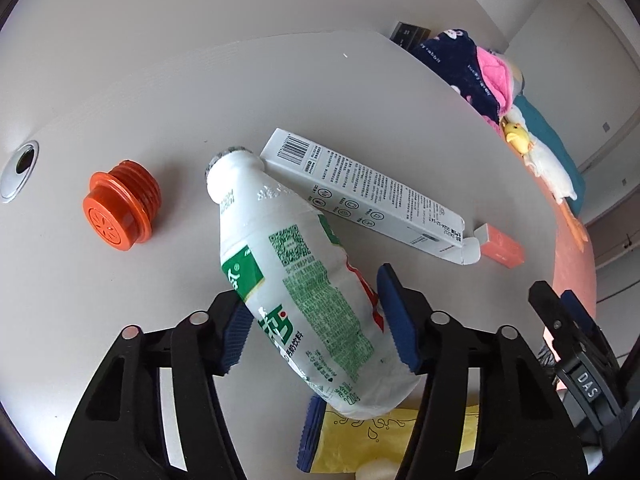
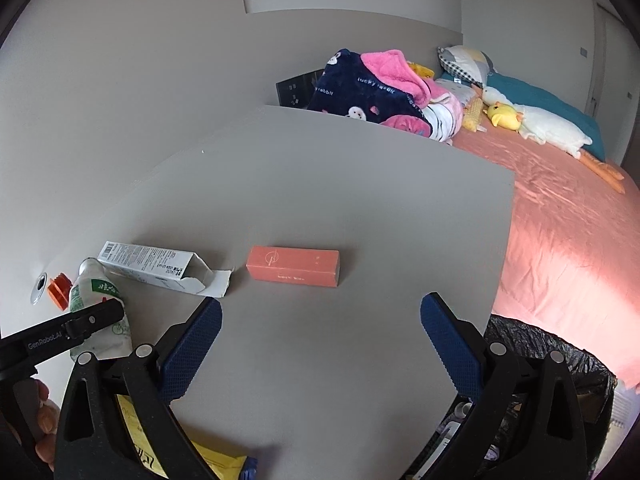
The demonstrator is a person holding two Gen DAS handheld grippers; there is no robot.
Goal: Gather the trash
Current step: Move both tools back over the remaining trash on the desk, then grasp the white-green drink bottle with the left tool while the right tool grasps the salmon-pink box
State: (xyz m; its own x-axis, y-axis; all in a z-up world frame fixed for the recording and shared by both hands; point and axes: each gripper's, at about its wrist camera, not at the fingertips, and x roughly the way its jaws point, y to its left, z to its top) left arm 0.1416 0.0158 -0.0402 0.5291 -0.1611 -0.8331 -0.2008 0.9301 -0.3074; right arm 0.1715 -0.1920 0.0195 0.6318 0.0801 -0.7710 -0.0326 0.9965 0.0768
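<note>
Your left gripper has the white drink bottle between its blue pads, both pads pressed against the crushed body, its neck pointing toward 11 o'clock in the left wrist view. Just past the neck, at 1 o'clock, the white carton lies flat on the grey table, its far flap open. At its open end sits the pink box, apart from it. At 9 o'clock from the bottle the orange screw cap rests on its side, with a metal grommet in the tabletop further out at 10 o'clock. A yellow packet shows under the bottle's base at 6 o'clock.

Your right gripper hangs over bare table with its jaws spread wide and nothing between them; the pink box lies at 12 o'clock ahead of them. A black-lined bin stands at 4 o'clock off the table's edge, beside the pink bedspread, where a blanket pile and a plush duck lie.
</note>
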